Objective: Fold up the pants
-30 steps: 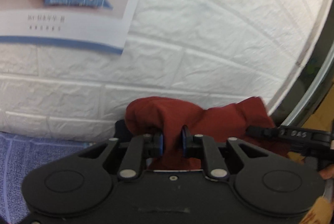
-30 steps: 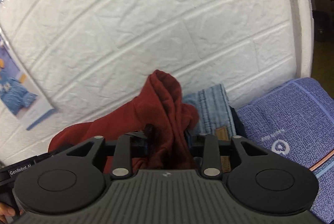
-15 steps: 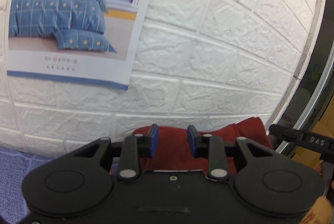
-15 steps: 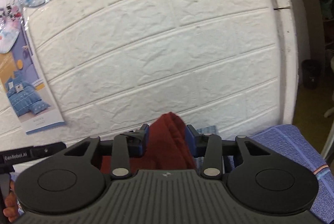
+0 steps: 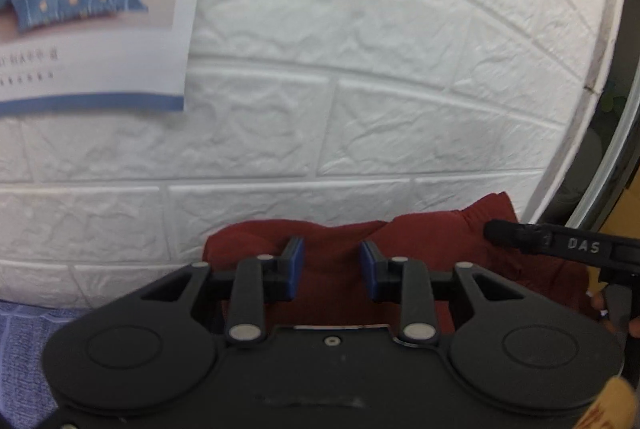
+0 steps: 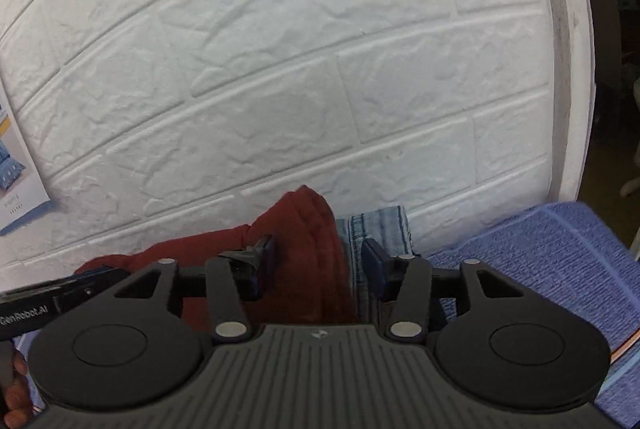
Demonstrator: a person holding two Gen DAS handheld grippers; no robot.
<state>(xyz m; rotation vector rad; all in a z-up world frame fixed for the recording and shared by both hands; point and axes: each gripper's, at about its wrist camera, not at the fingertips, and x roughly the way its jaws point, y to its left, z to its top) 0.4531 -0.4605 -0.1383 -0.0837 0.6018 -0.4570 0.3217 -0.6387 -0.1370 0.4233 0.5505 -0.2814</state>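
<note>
The dark red pants (image 5: 432, 241) lie bunched against the white brick wall, just past my left gripper (image 5: 331, 265), which is open with cloth showing between its blue pads. In the right wrist view the red pants (image 6: 304, 229) rise in a peak between the fingers of my right gripper (image 6: 318, 265), which is open. The cloth sits in the gap without being pinched. The other gripper's black body shows at the right edge of the left view (image 5: 560, 245) and at the left edge of the right view (image 6: 52, 297).
A white brick wall (image 5: 360, 69) stands close ahead with a bedding poster (image 5: 88, 9) on it. Folded blue jeans (image 6: 380, 229) lie to the right of the red pants. A blue towel surface (image 6: 540, 261) covers the table. The wall's corner (image 6: 564, 69) is at the right.
Both grippers were shut on the red pants a second ago and have opened. The cloth has dropped lower and lies against the wall.
</note>
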